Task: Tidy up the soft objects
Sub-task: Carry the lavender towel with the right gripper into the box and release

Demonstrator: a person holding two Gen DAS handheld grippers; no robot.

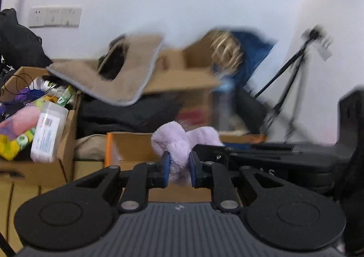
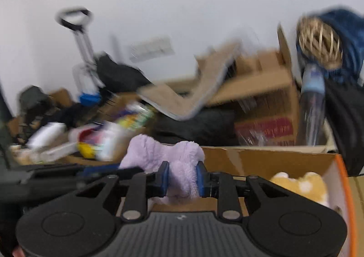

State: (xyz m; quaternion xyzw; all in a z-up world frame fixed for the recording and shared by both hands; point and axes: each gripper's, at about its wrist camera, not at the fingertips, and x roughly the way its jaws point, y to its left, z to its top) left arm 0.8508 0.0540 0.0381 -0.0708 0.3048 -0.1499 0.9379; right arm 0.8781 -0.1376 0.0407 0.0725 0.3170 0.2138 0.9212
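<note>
We hold one lilac plush cloth (image 1: 179,143) between both grippers, raised above the orange-edged cardboard box (image 2: 268,161). Left gripper (image 1: 179,167) pinches one end of it; right gripper (image 2: 182,179) pinches the other, blue pads pressed into the pile on each. The cloth's long axis runs left to right between the two, bunched in the middle. The box lies just below and ahead, its open space stretching to the right, where a yellow plush toy (image 2: 300,185) already sits. The right gripper looks nearer that space, so we judge the drop goes down and slightly right. Both views are motion-blurred.
</note>
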